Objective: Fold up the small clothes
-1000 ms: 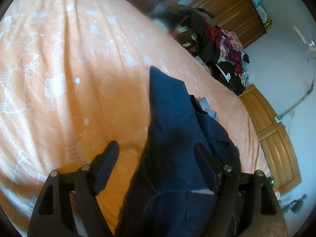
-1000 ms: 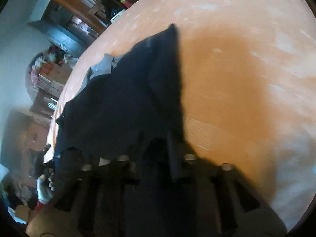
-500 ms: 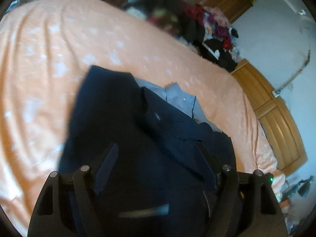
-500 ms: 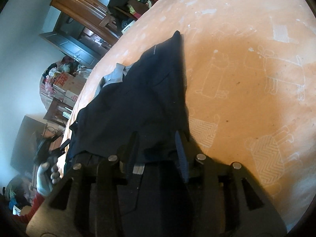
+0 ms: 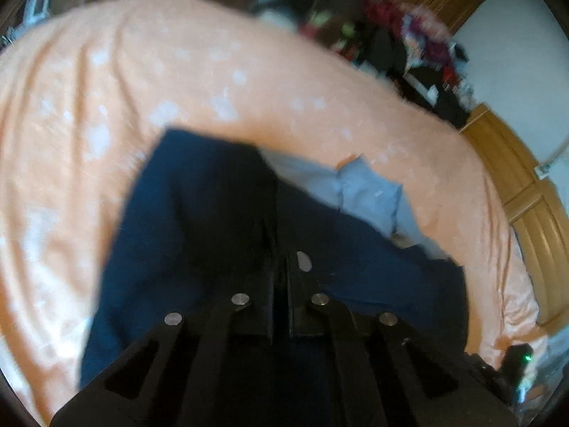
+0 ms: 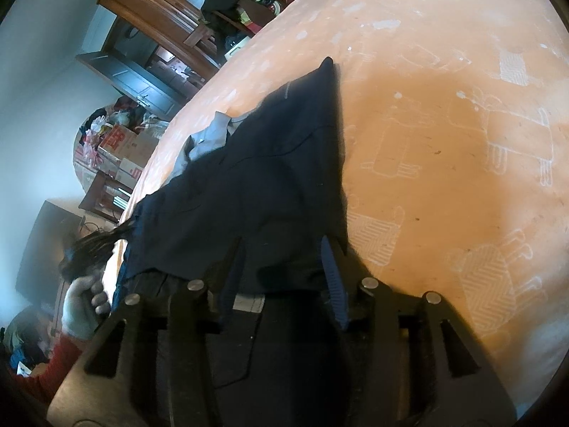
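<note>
Left wrist view was pretty blurry, but you could make out the left gripper (image 5: 281, 284) with its jaws pressed nearly together, just a thin slit between them, sitting right on top of the dark navy garment (image 5: 199, 235). Whether there was cloth pinched in that slit, I honestly couldn't tell. The garment was lying on the orange bedsheet (image 5: 106, 89), the one with the pale cartoon animal print, and a grey piece (image 5: 359, 192) poked out from under its far edge.

From the right wrist view, the right gripper (image 6: 281, 277) had its jaws spread apart, straddling the near edge of the navy garment (image 6: 256, 185) with nothing clamped. One corner of the garment ran out to a point toward the middle of the bed. A gloved hand (image 6: 83, 302) showed at the lower left, at the bed's edge.

My take on handling: it looked like light, floppy woven fabric, zero stiffness, so it would sag and bunch wherever it wasn't supported. Not fragile and not really slippery, but thin layers can slide out of a shallow pinch. I'd grab at a hem or seam near the close edge, where the cloth is doubled up, and take a decent bite so only the top layer lifts for the fold.
</note>
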Demonstrator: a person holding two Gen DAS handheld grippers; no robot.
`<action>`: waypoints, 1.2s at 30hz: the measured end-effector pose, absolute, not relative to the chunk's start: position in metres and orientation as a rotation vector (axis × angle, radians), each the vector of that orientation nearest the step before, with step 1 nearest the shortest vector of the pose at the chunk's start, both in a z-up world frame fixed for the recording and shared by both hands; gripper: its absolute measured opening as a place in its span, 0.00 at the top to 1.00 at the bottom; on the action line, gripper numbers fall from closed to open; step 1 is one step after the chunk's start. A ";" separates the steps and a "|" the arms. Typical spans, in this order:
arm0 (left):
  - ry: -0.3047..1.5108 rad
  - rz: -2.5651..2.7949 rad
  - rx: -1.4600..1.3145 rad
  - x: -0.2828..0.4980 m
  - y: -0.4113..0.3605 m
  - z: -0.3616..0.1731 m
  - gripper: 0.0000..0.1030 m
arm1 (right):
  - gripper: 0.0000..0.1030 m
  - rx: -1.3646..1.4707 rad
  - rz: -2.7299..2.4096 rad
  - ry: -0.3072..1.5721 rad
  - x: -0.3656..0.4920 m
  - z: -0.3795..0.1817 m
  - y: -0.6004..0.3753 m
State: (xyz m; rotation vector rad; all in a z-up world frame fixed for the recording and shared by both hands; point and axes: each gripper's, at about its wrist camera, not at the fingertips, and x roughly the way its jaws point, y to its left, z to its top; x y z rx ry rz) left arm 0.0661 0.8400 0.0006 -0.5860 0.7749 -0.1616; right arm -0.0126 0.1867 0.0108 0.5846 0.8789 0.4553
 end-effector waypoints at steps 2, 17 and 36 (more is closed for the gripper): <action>0.788 -0.135 -0.565 0.057 0.846 -0.007 0.95 | 0.56 0.578 0.459 0.877 -0.012 0.011 0.188; 0.740 -0.150 -0.586 0.013 0.879 0.011 0.65 | 0.40 0.507 0.465 0.872 -0.010 0.017 0.197; 1.026 -0.338 -0.676 -0.148 0.955 -0.042 0.57 | 0.38 0.573 0.504 1.057 -0.158 0.032 0.128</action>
